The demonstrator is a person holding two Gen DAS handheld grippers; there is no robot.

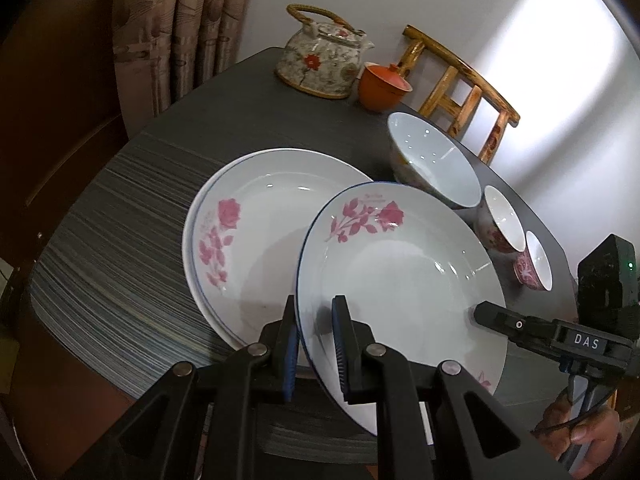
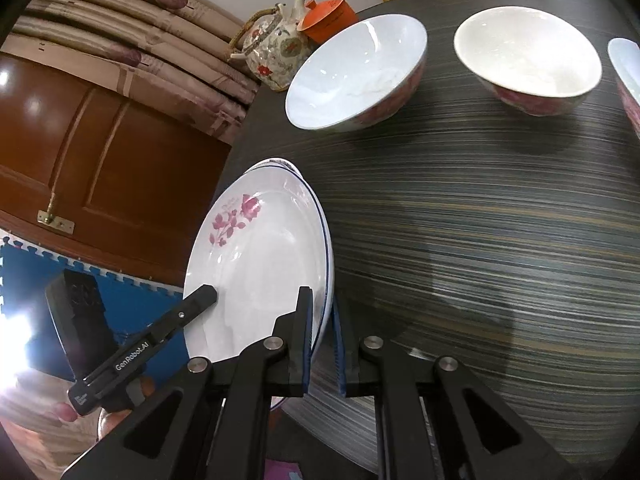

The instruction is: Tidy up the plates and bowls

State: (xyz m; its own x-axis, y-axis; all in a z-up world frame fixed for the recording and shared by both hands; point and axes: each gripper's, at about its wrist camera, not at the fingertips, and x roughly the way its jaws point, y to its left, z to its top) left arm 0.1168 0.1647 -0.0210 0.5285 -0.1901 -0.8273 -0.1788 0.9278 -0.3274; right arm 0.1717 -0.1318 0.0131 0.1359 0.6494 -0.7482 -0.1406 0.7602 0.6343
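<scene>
We find both tongs clamped on one plate (image 1: 400, 268): the left tongs (image 1: 316, 344) pinch its near rim, the right tongs (image 2: 322, 344) grip the opposite rim. The plate hangs tilted, overlapping a stack (image 1: 256, 216) of matching rose plates on the tabletop (image 1: 120, 248). Beyond the plates stand three bowls in a row: large (image 1: 434, 160), medium (image 1: 500, 220), small (image 1: 534, 262). A teapot (image 1: 322, 60) and an orange cup (image 1: 382, 84) sit at the far edge.
</scene>
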